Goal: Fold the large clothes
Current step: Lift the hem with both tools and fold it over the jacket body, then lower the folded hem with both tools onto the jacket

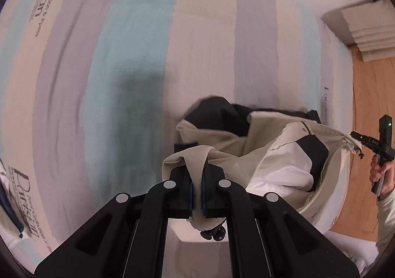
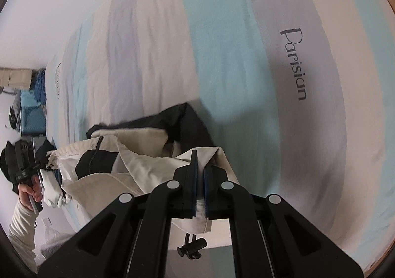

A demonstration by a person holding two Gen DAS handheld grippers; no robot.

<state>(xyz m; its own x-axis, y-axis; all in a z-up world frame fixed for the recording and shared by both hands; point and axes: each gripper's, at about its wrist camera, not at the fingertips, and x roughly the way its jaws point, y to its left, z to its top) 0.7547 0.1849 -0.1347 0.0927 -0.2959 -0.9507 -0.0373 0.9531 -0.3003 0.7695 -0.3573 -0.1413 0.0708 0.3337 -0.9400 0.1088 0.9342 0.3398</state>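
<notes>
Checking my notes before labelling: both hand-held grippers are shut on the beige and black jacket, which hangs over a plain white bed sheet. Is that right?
One thing is wrong: the bed sheet is not plain white but striped in pale blue, grey and cream, with printed lettering, as the right wrist view shows. The left hand-held gripper and right hand-held gripper are both shut on the jacket.

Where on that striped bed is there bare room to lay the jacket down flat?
The striped bedsheet is bare beyond the jacket, out to the "Parisian" lettering. It is crowded only near the bed's edge, where the bunched jacket hangs from both grippers' fingers.

Soft even light; motion blur; fisheye-warped edges.
</notes>
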